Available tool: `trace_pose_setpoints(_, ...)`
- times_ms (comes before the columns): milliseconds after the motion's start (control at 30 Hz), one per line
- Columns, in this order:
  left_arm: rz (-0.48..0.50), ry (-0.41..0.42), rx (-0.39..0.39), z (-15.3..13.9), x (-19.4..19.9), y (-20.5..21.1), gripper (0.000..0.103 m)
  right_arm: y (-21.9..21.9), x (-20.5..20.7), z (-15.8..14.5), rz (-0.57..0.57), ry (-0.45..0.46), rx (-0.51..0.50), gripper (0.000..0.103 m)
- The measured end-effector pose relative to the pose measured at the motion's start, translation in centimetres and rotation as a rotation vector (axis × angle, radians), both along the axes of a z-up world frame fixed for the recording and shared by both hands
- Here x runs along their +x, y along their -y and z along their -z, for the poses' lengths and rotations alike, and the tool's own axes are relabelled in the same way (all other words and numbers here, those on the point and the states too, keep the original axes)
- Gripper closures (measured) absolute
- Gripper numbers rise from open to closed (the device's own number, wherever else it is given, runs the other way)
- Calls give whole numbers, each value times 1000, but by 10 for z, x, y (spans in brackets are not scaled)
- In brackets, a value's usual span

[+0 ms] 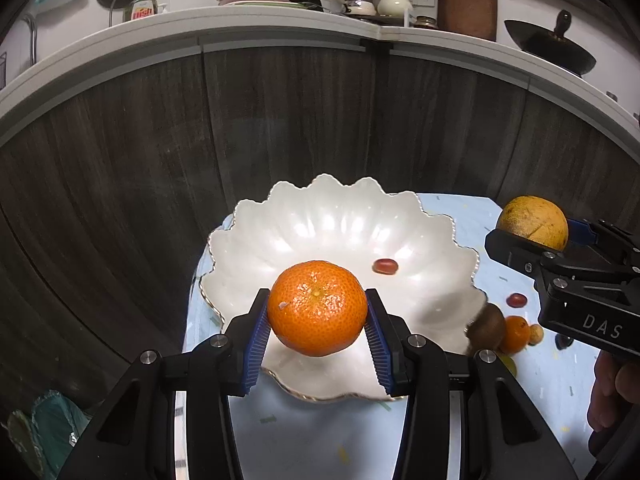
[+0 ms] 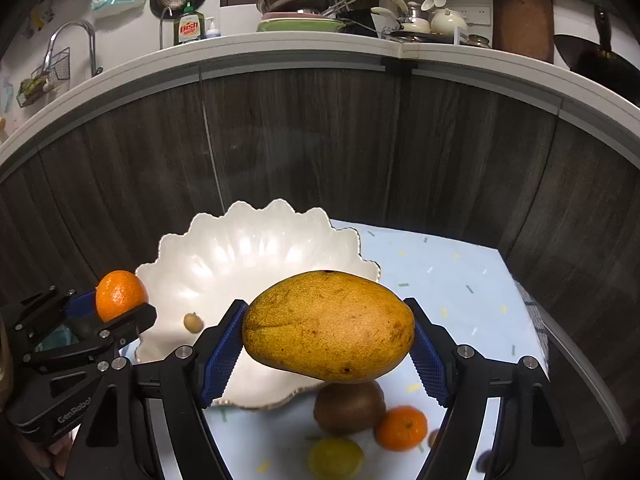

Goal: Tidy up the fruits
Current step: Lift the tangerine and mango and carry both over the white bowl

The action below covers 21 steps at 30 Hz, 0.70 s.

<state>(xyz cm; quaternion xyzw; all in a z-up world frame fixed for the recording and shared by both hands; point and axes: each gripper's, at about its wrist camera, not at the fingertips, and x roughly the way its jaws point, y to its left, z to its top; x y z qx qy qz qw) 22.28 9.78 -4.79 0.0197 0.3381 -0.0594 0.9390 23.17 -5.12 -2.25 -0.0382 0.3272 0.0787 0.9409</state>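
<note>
The left tongs (image 1: pixel 318 320) are gripping a tangerine (image 1: pixel 317 307) between blue pads, holding it above the near part of a white scalloped bowl (image 1: pixel 420 236). A small red fruit (image 1: pixel 385 266) is lying inside the bowl. The right tongs (image 2: pixel 328 340) are clamping a yellow mango (image 2: pixel 328 326) over the bowl's right near edge. On the pale blue counter (image 2: pixel 452 288) below, a kiwi (image 2: pixel 348 406), a second tangerine (image 2: pixel 401 428) and a green fruit (image 2: pixel 335 458) are sitting close together.

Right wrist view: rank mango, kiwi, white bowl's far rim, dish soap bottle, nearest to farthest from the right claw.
1. Mango, clamped in the right claw.
2. Kiwi, on the table just under the mango.
3. White bowl's far rim, ahead, to the left.
4. Dish soap bottle, up on the counter.
</note>
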Motion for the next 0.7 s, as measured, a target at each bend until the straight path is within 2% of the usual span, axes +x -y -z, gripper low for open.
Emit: trace_pose_setpoints(700,-49,-64,-5,35,58,-23,58,-24,62,47,-47,-141,-6,26)
